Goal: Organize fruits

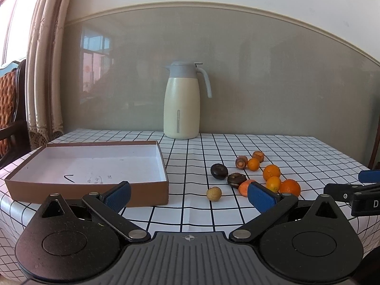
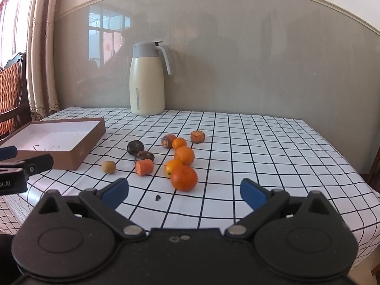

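A shallow brown box (image 1: pixel 95 161) with a white inside sits empty on the checked tablecloth, left of a loose cluster of fruit; it also shows in the right wrist view (image 2: pixel 71 137). The cluster holds several oranges (image 2: pixel 184 178), carrot pieces (image 2: pixel 144 167), two dark round fruits (image 2: pixel 135 147) and a small tan longan (image 1: pixel 214 193) (image 2: pixel 109 167). My left gripper (image 1: pixel 190 196) is open and empty above the table's front edge, near the longan. My right gripper (image 2: pixel 184 193) is open and empty, just in front of the nearest orange.
A cream thermos jug (image 1: pixel 182 102) with a grey lid stands at the back by the wall. Curtains and a chair (image 1: pixel 9 109) are at the far left. A small dark crumb (image 2: pixel 157 198) lies on the cloth. The table's right edge (image 2: pixel 344 156) drops off.
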`<action>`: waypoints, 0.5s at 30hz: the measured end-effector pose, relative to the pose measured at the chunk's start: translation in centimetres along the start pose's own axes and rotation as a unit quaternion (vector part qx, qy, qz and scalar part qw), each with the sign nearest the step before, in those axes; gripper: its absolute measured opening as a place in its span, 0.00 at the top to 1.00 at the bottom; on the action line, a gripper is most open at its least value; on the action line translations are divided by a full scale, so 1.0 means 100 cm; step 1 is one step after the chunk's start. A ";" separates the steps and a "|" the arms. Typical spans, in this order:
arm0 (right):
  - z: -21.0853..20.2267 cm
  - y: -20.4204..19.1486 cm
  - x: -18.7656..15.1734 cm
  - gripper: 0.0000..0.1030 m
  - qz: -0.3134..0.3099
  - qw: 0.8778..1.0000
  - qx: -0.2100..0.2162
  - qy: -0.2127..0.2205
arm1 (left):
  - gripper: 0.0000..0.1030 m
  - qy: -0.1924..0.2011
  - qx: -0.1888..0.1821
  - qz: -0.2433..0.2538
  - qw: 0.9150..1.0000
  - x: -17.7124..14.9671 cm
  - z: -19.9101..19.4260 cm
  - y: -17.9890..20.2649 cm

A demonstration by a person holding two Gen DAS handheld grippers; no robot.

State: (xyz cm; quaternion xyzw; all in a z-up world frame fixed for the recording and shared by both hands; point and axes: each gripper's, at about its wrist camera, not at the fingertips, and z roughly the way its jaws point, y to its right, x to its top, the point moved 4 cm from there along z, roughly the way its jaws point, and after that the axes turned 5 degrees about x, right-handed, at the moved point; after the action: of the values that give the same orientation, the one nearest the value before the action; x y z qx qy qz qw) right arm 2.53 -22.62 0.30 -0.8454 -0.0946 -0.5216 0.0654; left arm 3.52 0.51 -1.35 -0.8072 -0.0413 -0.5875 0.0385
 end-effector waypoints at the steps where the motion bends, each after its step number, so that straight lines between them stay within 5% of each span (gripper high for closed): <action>1: 0.000 0.000 0.000 0.09 0.000 1.000 0.001 0.000 | 0.00 0.000 -0.001 0.001 1.000 0.000 0.000 0.000; 15: 0.000 -0.001 -0.001 0.09 -0.001 1.000 0.002 0.001 | 0.00 0.001 -0.001 0.006 1.000 0.001 -0.001 0.001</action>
State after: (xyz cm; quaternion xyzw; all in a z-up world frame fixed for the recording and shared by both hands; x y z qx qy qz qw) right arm 2.49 -22.51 0.25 -0.8449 -0.0961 -0.5220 0.0668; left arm 3.51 0.37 -1.25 -0.8068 -0.0362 -0.5883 0.0411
